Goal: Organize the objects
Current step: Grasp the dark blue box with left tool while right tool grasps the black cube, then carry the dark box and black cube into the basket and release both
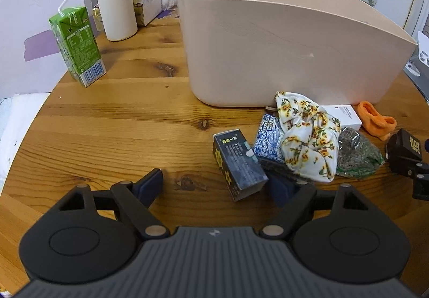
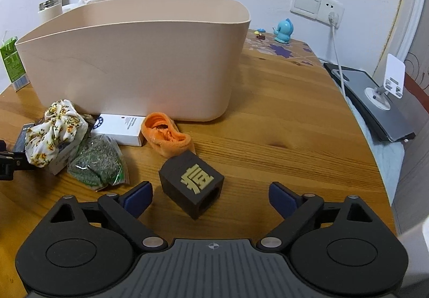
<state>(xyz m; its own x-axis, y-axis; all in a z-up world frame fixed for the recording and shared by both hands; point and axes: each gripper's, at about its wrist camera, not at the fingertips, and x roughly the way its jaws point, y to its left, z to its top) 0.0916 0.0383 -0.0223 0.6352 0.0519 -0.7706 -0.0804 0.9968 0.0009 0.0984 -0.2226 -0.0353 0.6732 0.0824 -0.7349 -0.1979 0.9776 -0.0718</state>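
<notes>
A large beige bin [image 1: 281, 51] [image 2: 128, 67] stands on the wooden table [image 1: 120, 121]. In front of it lie a dark box [image 1: 238, 164], a floral scrunchie [image 1: 308, 134] [image 2: 53, 129], a white box [image 2: 118, 129], an orange sock [image 2: 166, 137], a bag of green herbs [image 2: 99, 161] and a black cube with a gold character [image 2: 191, 182]. My left gripper [image 1: 215, 185] is open, with the dark box between its fingers. My right gripper [image 2: 211, 196] is open around the black cube.
A green juice carton [image 1: 77, 46], a white bottle [image 1: 115, 3], a tissue box and a plush toy stand at the back left. A blue figurine [image 2: 284, 31], a wall socket with cable, a laptop [image 2: 375, 99] and a phone stand are at the right.
</notes>
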